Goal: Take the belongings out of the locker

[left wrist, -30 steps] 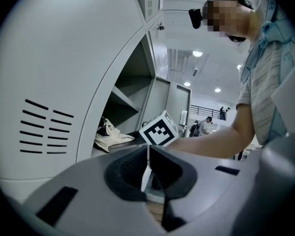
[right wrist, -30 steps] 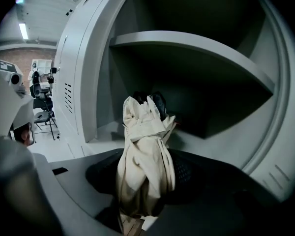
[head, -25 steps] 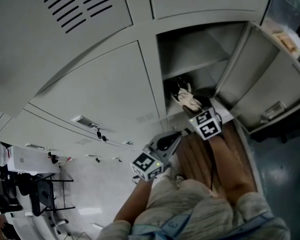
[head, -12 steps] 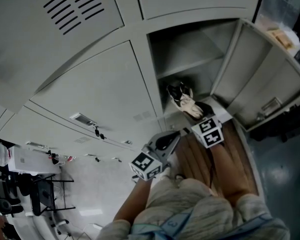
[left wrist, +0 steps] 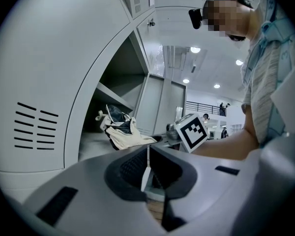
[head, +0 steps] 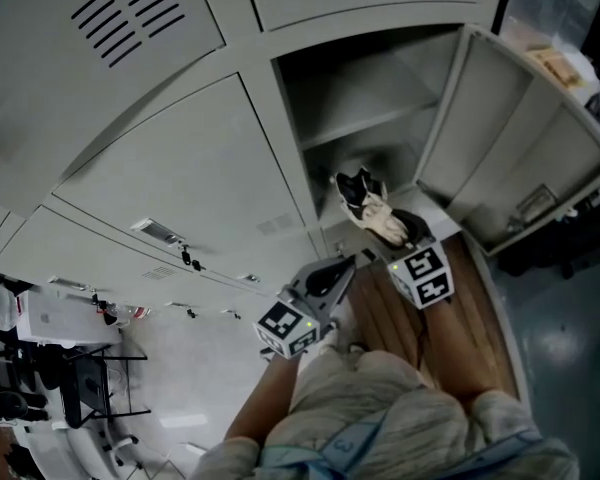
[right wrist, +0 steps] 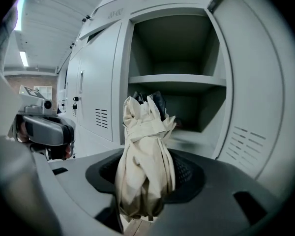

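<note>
The cream cloth bundle (right wrist: 145, 146) sinks out of sight between the right gripper's (right wrist: 146, 178) jaws at the frame's bottom edge. The dark thing (right wrist: 156, 100) behind its top is unidentifiable.

Cool, even indoor light throughout. Ceiling lamps (left wrist: 195, 49) glare white at one o'clock in the left gripper view. The open locker (head: 365, 88) is dim inside, darkest beneath its shelf (right wrist: 177, 80). Both gripper views bulge toward black corners. In the right gripper view, the cream cloth (right wrist: 145, 166) at six o'clock looks soft.
</note>
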Motion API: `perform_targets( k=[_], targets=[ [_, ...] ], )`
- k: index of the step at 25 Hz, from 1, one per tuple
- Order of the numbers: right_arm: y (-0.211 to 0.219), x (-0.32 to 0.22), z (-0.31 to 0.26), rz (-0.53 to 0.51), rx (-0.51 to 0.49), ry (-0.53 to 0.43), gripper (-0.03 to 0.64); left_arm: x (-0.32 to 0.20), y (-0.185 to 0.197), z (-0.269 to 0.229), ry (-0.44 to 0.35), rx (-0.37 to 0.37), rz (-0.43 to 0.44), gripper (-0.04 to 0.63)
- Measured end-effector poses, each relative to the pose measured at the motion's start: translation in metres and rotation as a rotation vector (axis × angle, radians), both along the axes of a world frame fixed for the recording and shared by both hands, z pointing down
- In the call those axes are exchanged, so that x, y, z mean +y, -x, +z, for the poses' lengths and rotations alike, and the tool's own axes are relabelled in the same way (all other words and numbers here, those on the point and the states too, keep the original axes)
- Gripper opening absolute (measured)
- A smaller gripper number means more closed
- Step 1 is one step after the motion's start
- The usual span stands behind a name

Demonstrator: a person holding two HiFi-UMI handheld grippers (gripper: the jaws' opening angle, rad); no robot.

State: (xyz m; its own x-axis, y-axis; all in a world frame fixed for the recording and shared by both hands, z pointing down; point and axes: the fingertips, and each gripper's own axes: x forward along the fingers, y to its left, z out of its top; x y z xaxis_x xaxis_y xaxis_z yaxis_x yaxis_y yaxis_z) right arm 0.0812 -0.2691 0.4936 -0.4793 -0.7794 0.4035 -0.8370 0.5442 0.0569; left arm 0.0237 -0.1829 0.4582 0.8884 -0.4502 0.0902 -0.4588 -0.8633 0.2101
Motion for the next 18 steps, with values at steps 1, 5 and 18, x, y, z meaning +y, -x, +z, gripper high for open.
perform_targets(
  k=[1,5,18],
  targets=[
    [-0.001,0.004,-0.003,-0.001,-0.005,-0.003,0.215,0.001,-0.002,0.000,-0.001,-0.001,0.002,0.003],
    [-0.004,0.017,-0.008,-0.007,-0.028,-0.017,0.215,0.006,-0.007,-0.001,-0.006,-0.002,0.007,0.003],
    [-0.011,0.059,-0.019,-0.033,-0.091,-0.024,0.215,0.022,-0.020,-0.002,-0.013,-0.022,0.025,0.003]
  ],
)
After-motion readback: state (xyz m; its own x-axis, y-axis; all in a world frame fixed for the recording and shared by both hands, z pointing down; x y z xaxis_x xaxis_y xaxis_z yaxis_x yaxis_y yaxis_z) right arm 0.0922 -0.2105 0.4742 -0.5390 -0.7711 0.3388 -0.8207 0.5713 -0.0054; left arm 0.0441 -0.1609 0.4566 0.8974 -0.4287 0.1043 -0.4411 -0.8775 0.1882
